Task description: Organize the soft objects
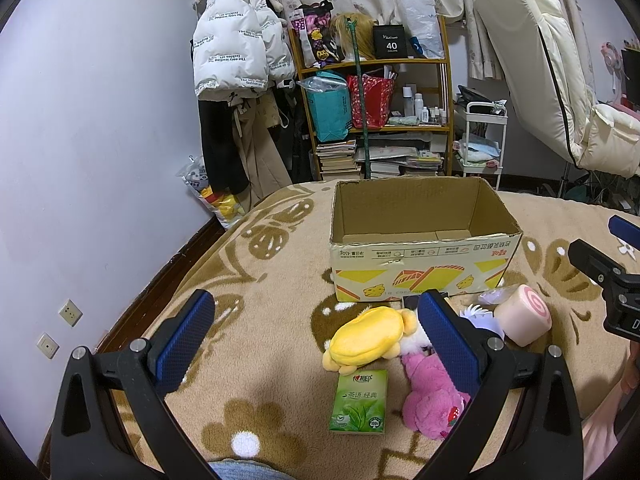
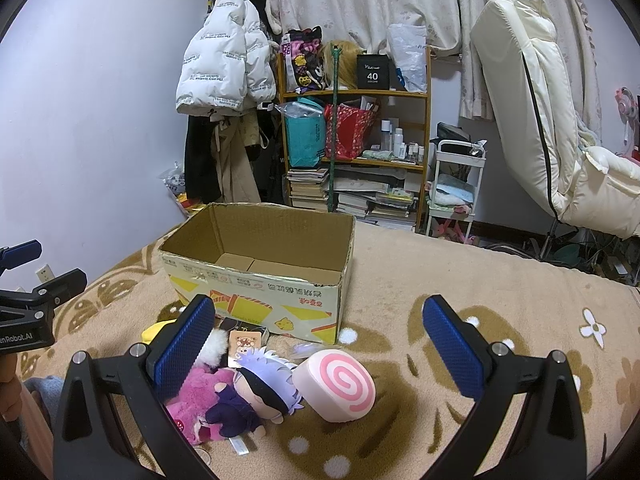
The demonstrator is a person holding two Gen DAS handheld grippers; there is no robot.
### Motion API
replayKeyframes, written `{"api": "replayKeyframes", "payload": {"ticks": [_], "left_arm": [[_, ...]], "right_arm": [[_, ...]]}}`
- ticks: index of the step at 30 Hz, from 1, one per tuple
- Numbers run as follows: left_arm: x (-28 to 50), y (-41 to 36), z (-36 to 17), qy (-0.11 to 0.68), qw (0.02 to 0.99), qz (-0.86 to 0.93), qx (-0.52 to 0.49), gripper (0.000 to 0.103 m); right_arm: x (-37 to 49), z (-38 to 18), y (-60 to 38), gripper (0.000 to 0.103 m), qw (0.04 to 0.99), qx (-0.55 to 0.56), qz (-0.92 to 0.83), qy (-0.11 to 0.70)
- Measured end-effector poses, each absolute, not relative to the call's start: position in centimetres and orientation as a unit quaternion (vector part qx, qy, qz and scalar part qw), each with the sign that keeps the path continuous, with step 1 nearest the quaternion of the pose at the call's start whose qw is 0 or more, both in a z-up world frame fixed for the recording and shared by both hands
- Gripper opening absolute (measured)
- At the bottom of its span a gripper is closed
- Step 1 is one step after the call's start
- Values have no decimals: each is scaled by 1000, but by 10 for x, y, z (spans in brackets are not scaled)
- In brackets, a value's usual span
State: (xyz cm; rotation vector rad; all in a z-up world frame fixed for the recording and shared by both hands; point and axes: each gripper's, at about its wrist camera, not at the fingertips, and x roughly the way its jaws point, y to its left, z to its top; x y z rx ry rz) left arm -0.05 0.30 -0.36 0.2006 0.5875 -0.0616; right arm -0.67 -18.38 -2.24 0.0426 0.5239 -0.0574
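An open cardboard box (image 1: 420, 268) stands on the bed, also in the right wrist view (image 2: 260, 300); it looks empty. In front of it lie a yellow plush (image 1: 372, 336), a pink plush (image 1: 428, 400) (image 2: 200, 400), a white-haired doll (image 2: 260, 388), a pink swirl-roll cushion (image 1: 524, 316) (image 2: 336, 386) and a green tissue pack (image 1: 360, 402). My left gripper (image 1: 320, 340) is open and empty above the toys. My right gripper (image 2: 320, 344) is open and empty above the doll and roll.
The bed has a tan patterned blanket (image 1: 260, 280). A small card (image 2: 244, 342) lies by the box. Behind the bed are a cluttered shelf (image 1: 376, 92), hanging coats (image 1: 236, 52), a white cart (image 1: 484, 136) and a cream chair (image 1: 560, 80). A wall is at left.
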Motion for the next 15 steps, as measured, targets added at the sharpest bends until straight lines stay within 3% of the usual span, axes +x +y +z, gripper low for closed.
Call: {"api": "replayKeyframes", "payload": {"ticks": [15], "left_arm": [[0, 3, -4, 290, 951, -30, 99, 101]], "right_arm": [[-6, -23, -184, 103, 965, 22, -29, 259]]}}
